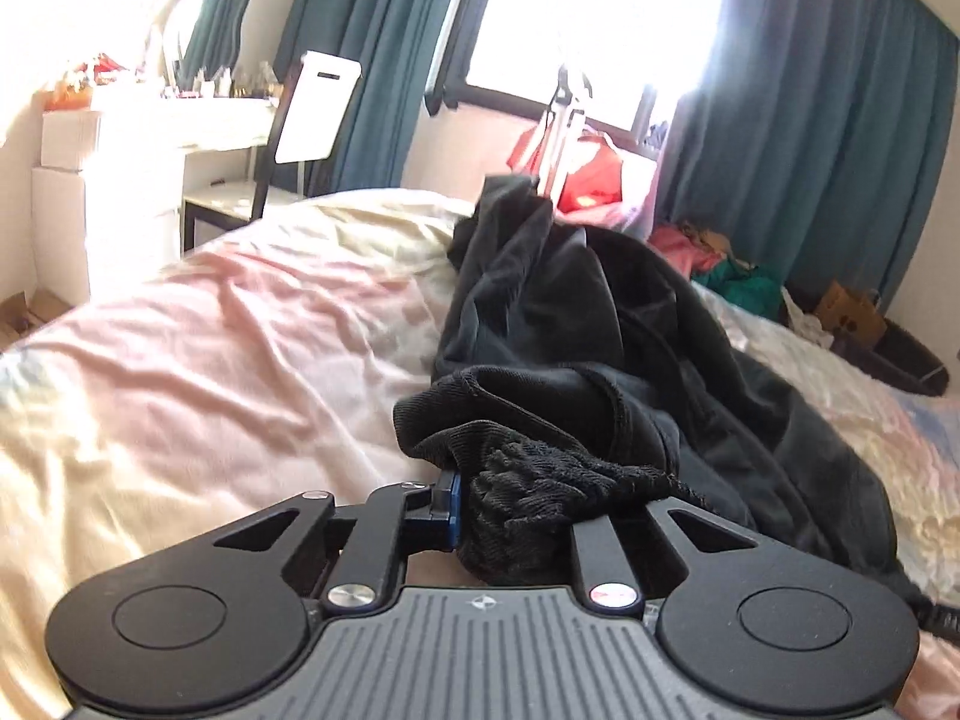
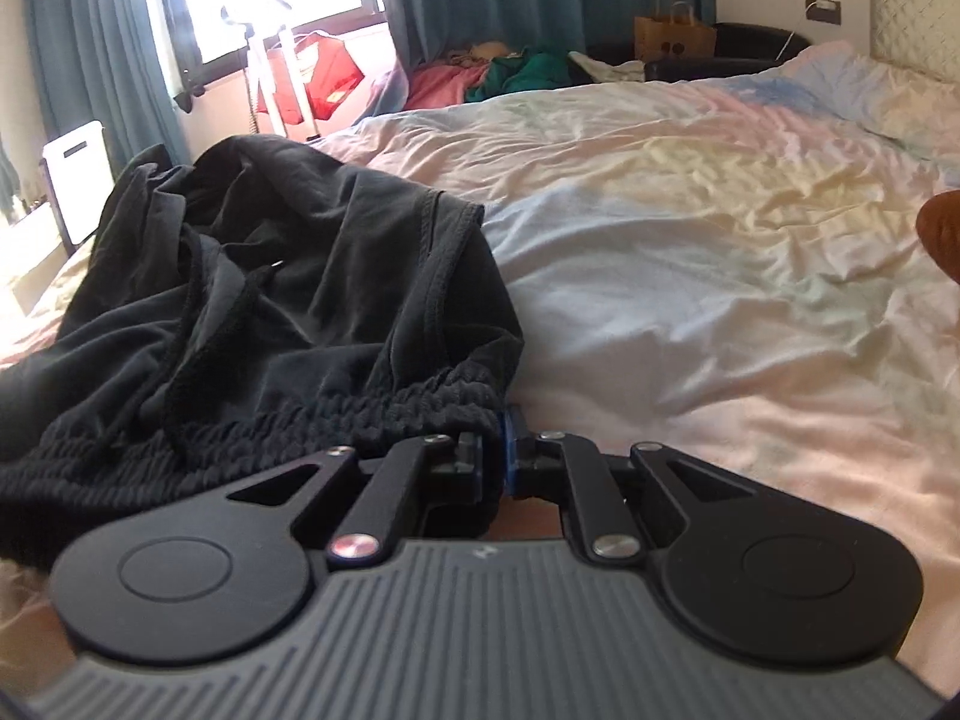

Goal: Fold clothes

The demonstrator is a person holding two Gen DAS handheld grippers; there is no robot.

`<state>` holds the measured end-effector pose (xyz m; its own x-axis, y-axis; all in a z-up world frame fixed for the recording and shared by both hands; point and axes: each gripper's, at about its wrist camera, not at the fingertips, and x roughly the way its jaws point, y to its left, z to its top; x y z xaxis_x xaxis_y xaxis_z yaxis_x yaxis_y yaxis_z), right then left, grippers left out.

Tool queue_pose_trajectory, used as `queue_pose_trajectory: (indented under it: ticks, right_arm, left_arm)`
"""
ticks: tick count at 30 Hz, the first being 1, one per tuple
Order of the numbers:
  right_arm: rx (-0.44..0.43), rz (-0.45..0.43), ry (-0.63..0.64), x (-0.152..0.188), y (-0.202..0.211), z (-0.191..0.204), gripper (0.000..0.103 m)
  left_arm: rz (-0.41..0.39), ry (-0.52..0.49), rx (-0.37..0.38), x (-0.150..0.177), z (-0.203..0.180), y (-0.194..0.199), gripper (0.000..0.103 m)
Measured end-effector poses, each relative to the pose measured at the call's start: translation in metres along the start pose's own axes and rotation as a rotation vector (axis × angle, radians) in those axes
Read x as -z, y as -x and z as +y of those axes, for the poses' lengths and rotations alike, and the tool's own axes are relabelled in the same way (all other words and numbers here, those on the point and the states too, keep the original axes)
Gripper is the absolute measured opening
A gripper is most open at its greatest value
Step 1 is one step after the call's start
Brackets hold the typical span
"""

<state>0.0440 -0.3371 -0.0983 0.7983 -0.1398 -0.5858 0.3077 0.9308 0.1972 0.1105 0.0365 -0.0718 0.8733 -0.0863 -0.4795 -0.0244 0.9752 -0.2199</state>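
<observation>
1. Two pairs of tongs hold one garment: we grip a pair of black fabric trousers with a ribbed elastic waistband (image 1: 540, 312) at both ends of that waistband.
2. Our left tongs (image 1: 480, 510) are closed down on a bunched wad of the ribbed band; one blue pad (image 1: 454, 501) shows at the left of the wad, and the other finger is hidden under cloth.
3. Our right tongs (image 2: 495, 450) are nearly closed, pinching the right corner of the same waistband between two blue-edged pads (image 2: 510, 438).
4. From the right wrist view, the trousers (image 2: 270, 276) lie in a loose heap on the bed, left of the tongs, with a black drawstring (image 2: 204, 300) trailing over the folds.
5. From the left wrist view, the cloth runs away from us along the bed toward the window, part of it raised in a crumpled ridge.
6. Beneath it lies a wrinkled pastel bedsheet in pink, cream and pale blue (image 2: 690, 240), also seen at (image 1: 210, 360).
7. Teal curtains (image 1: 810, 120) hang beside the bright window.
8. Beyond the bed, a red garment (image 1: 588, 174) hangs by a white stand.
9. Farther off stands a brown paper bag (image 2: 672, 36).
</observation>
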Motion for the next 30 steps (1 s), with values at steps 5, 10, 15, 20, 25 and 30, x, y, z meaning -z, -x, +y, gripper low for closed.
queue_pose_trajectory:
  ticks: [5,10,15,20,25,30]
  right_arm:
    - [-0.189,-0.029,0.003,0.006,0.047,0.050,0.010]
    - [-0.442,-0.038,0.051,0.017,0.073,0.145,0.012]
    - [-0.695,0.013,0.105,0.039,0.067,0.266,0.015]
    - [-0.814,0.086,0.191,0.069,0.033,0.365,0.018]
    - [-0.822,0.114,0.252,0.085,0.007,0.391,0.025]
    - [-0.912,0.087,0.294,0.090,0.006,0.395,0.064]
  left_arm:
    - [-0.122,-0.005,-0.049,-0.089,0.029,-0.009,0.011]
    - [-0.208,-0.054,-0.153,-0.182,0.081,-0.033,0.010]
    - [-0.226,-0.083,-0.329,-0.244,0.159,-0.077,0.010]
    - [-0.114,-0.091,-0.461,-0.237,0.237,-0.150,0.010]
    - [0.015,-0.047,-0.476,-0.197,0.291,-0.202,0.010]
    - [0.029,-0.031,-0.447,-0.196,0.303,-0.194,0.021]
